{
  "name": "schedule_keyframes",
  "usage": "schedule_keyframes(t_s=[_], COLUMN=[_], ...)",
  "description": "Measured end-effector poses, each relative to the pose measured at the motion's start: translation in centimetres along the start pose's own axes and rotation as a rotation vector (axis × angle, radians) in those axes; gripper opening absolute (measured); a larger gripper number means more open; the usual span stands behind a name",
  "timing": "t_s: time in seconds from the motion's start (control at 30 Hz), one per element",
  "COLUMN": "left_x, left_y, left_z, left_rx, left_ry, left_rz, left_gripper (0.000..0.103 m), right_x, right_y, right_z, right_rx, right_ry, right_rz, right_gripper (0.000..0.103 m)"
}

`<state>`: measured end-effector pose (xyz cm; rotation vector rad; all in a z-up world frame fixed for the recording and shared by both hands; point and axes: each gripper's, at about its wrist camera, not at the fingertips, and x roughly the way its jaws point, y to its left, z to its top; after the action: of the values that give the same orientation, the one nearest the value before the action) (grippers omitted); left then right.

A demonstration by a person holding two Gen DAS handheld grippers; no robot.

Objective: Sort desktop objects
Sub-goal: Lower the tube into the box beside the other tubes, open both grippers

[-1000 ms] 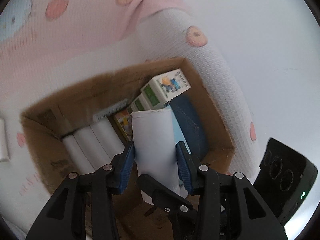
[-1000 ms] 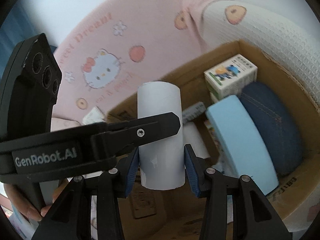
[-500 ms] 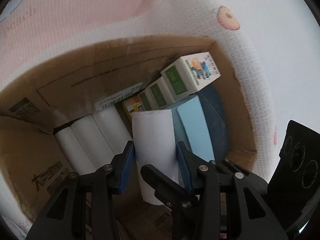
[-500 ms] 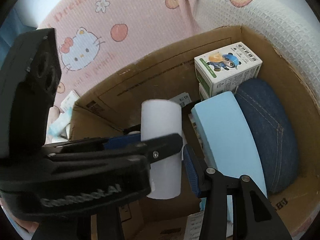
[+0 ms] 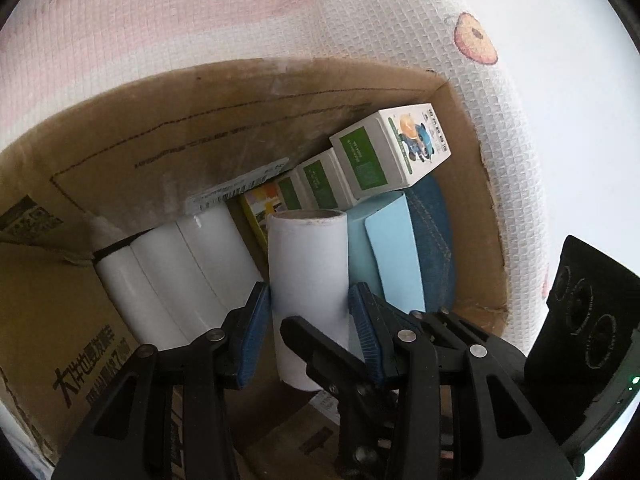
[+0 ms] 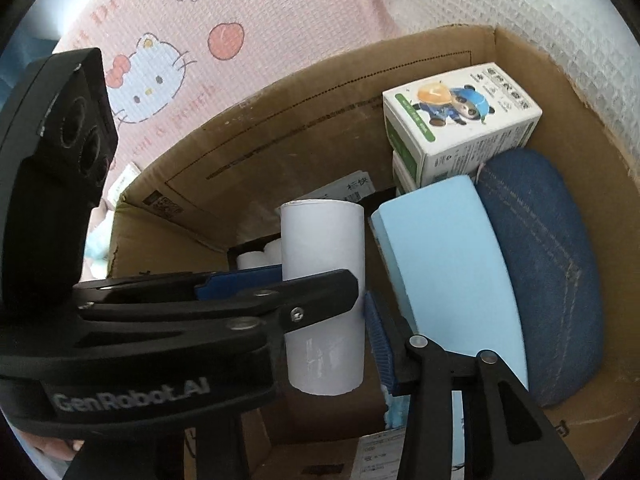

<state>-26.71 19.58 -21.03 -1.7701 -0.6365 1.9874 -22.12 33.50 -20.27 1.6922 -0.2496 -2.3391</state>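
1. Both grippers hold one white roll [image 5: 308, 280] upright inside a cardboard box [image 5: 120, 152], its lower end clear of the floor of the box.
2. The left gripper [image 5: 310, 320] has its jaws partly open around the roll, one blue pad [image 5: 254, 320] on each side, pressed against it.
3. The right gripper [image 6: 332, 320] grips the same roll lower down. Its jaws are closing, with the roll between them; one pad [image 6: 380, 344] lies against the roll's side, while the other is hidden behind the left gripper's arm.
4. To one side of the roll, more white rolls [image 5: 172, 280] lie packed side by side along the wall.
5. On the other side stands a light blue block [image 6: 444, 264], near the roll, with a denim pouch [image 6: 548, 272] touching it beyond.
6. Green-and-white cartons [image 6: 460, 120] are stacked in the far corner, behind the block.
7. The box sits on pink and white cartoon-print bedding [image 6: 248, 16].
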Motion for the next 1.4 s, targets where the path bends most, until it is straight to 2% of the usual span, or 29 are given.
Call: schedule_keyframes(t_s=[0.17, 0.33, 0.4, 0.53, 0.67, 0.77, 0.8, 0.83, 0.9, 1.03, 1.1, 1.17, 1.27, 1.4], left_x=[0.2, 0.5, 0.6, 0.9, 1.8, 2.4, 2.4, 2.7, 2.8, 2.9, 2.9, 2.8, 2.7, 2.6], left_y=[0.2, 0.4, 0.5, 1.1, 1.9, 2.0, 2.1, 2.2, 2.1, 2.2, 2.3, 2.3, 2.4, 2.5], left_z=[0.0, 0.2, 0.4, 0.9, 1.6, 1.9, 1.9, 2.1, 2.3, 2.6, 2.8, 3.0, 3.1, 3.5], left_rx=[-0.004, -0.036, -0.048, -0.089, -0.121, -0.157, -0.168, -0.184, -0.198, -0.233, -0.238, -0.243, -0.266, -0.243], left_ry=[0.014, 0.007, 0.006, 0.001, 0.032, 0.034, 0.034, 0.035, 0.022, -0.026, -0.053, -0.064, -0.073, -0.059], left_rz=[-0.001, 0.029, 0.025, 0.029, 0.054, 0.055, 0.060, 0.058, 0.069, 0.112, 0.124, 0.114, 0.114, 0.126], left_gripper=[0.046, 0.043, 0.043, 0.042, 0.042, 0.043, 0.042, 0.043, 0.043, 0.043, 0.043, 0.043, 0.043, 0.042], right_x=[0.4, 0.4, 0.2, -0.9, -2.5, -4.5, -5.2, -5.9, -6.9, -7.3, -7.8, -8.9, -9.2, -8.7], right_y=[-0.1, -0.4, -0.7, -1.4, -2.7, -3.0, -2.9, -2.9, -2.9, -2.0, -1.9, -3.5, -3.5, -3.1], right_z=[0.6, 0.7, 0.7, 0.5, 0.0, -0.3, -0.4, -0.6, -0.7, -1.5, -3.2, -4.6, -4.6, -4.2], right_rx=[-0.007, 0.003, 0.009, 0.017, 0.060, 0.042, 0.032, 0.023, 0.014, 0.001, -0.011, -0.021, -0.023, -0.028], right_ry=[0.016, 0.009, -0.002, -0.029, -0.059, -0.124, -0.149, -0.172, -0.184, -0.175, -0.159, -0.152, -0.147, -0.137], right_rz=[-0.009, 0.003, 0.028, 0.015, 0.066, -0.040, -0.068, -0.084, -0.112, -0.173, -0.190, -0.194, -0.213, -0.224], right_gripper=[0.039, 0.039, 0.039, 0.039, 0.039, 0.032, 0.026, 0.019, 0.014, 0.014, 0.014, 0.014, 0.014, 0.014])
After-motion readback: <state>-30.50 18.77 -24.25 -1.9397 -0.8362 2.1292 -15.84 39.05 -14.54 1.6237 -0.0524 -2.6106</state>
